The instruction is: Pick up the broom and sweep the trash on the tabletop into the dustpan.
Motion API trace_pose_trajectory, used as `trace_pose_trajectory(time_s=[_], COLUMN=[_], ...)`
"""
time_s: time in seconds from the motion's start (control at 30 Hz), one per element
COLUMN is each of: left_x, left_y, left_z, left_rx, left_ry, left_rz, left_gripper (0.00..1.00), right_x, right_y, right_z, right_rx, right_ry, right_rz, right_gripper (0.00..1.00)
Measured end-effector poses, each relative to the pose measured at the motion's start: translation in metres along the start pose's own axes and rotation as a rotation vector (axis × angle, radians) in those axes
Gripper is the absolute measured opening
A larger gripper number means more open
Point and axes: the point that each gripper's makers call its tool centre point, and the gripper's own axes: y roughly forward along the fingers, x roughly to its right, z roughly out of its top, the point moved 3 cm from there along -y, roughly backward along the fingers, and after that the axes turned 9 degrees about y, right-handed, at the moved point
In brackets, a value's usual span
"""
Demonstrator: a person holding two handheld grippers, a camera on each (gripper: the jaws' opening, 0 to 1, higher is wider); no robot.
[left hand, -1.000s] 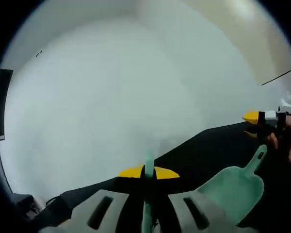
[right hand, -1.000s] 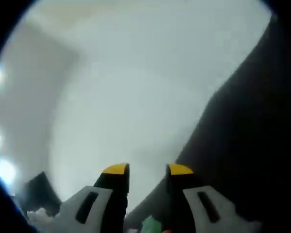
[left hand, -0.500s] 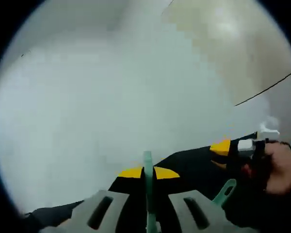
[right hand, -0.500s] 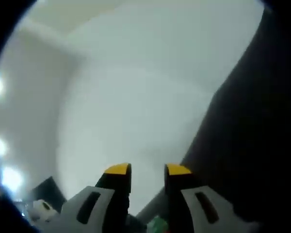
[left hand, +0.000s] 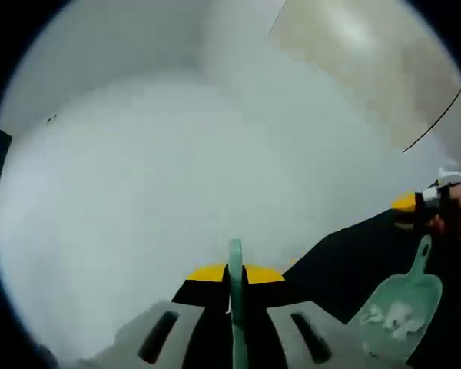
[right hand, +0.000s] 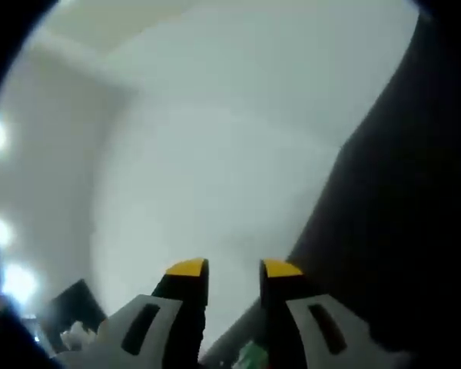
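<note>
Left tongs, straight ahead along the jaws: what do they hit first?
Probably nothing near. The left tongs are shut on a green handle and point at a pale blurred surface, likely a wall. Depth is unclear. The dustpan lies off to the right.

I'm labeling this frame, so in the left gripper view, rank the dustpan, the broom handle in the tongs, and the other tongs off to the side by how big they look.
1. Dustpan, largest.
2. Broom handle, a thin strip held in the left tongs; nearness to the camera inflates it.
3. Right tongs, smallest, partly cut off at the view's edge.
</note>
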Motion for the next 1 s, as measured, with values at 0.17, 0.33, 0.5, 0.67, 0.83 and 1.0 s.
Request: trace_pose_trajectory(time_s=[0.17,0.33,0.5,0.67,0.83,1.0], left_x=[0.022,0.053,0.106,0.13,0.108,0.06], left_y=[0.033,0.029,0.021,0.017,0.006,0.011], left_z=[-0.068,-0.038,0.005,0.041,0.074,0.055], left_rx=[-0.175,-0.161,-0.096,-0.022,0.074,0.03], left_ry=[-0.142,-0.111,-0.102,-0.083,-0.115,-0.043], left_rz=[-0.082,-0.102,-0.21,-0.29,-0.26,-0.135], left_gripper=[0.04,0.04,0.04,0.04,0.04,0.04], right_x=[0.0,0.0,-0.001,-0.001,-0.001,-0.001], right_y=[-0.002,-0.002,-0.002,-0.002,-0.002,-0.001], right_z=[0.002,0.003,0.003,0.001,0.002,0.002], right_rx=[0.009,0.009,0.009,0.003,0.005,0.005], right_ry=[0.011,0.016,0.017,0.021,0.025,0.024], right_rz=[0.01,0.013,0.014,0.016,0.019,0.02], right_gripper=[0.28,0.28,0.27,0.27,0.27,0.27])
